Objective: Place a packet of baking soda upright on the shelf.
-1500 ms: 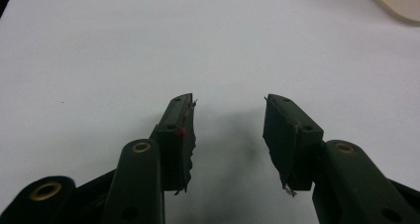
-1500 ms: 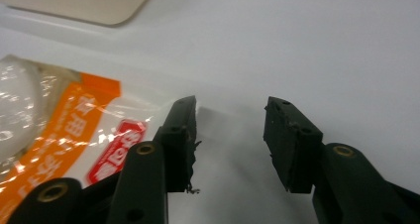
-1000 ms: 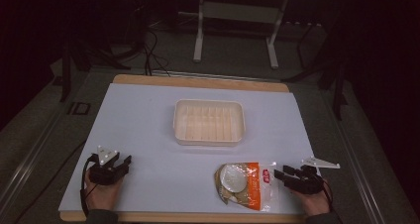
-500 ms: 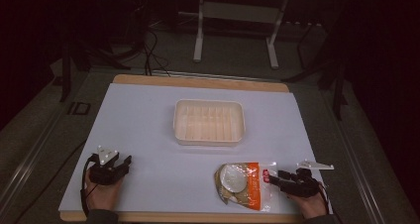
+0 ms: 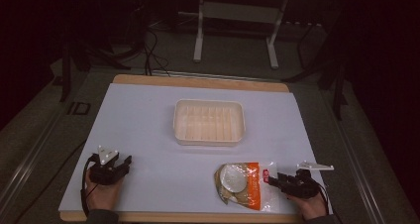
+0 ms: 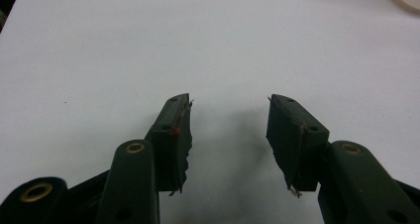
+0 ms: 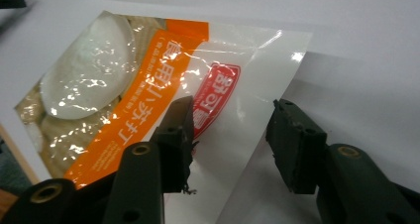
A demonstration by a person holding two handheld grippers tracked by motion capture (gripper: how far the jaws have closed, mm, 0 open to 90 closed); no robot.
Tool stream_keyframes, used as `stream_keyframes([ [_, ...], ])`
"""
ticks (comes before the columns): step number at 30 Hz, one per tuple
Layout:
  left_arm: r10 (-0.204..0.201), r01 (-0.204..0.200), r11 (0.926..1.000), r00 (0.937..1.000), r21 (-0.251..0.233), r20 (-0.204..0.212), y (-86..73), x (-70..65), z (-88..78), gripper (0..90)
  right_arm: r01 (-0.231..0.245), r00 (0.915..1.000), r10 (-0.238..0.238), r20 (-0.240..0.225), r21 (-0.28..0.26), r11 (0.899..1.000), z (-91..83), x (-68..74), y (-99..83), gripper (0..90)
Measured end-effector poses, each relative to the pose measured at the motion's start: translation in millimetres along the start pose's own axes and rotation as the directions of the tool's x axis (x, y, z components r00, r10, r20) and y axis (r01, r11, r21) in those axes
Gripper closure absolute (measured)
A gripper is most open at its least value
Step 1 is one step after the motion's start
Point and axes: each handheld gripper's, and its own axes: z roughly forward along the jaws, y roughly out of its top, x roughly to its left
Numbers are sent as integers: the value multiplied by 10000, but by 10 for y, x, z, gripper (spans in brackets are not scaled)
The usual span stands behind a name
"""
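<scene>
Food bag (image 5: 243, 183) lay flat at 5 o'clock on the white mat (image 5: 148, 115), orange band and clear sealed end toward the right gripper (image 5: 278, 180). Empty tray (image 5: 209, 122) sat mid-mat, at 11 o'clock from the bag, well apart. Right gripper (image 7: 230, 130) was at the bag's clear end, jaws wide, one jaw over the film near the red label, the other just off the bag's edge; nothing held yet. Likely step: grab the bag's end. Best done by going lower so the edge slid between the pads, biting the flat seal rather than the bulging white contents, closing squarely since slick film could slip. Left gripper (image 5: 111, 165) sat idle at 7 o'clock on the mat, jaws wide and empty (image 6: 229, 130), well apart from the bag.
</scene>
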Motion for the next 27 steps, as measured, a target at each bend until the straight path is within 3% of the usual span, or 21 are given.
stream_keyframes([
  [9,34,-34,10000,10000,36,-55,1,-6,2,514,76,9974,-128,-707,-739,9972,-98,48,-3,539],
  [15,39,-39,10000,10000,56,-56,3,-5,4,512,-299,9953,267,-931,-330,9990,-35,19,-39,542],
  [20,29,-29,10000,10000,44,-61,3,-6,3,512,-679,9868,669,-1471,-16,9977,4,-5,-53,541],
  [27,45,-45,10000,10000,61,-65,3,-6,3,511,-894,9832,914,-1580,196,9958,19,-21,-58,544],
])
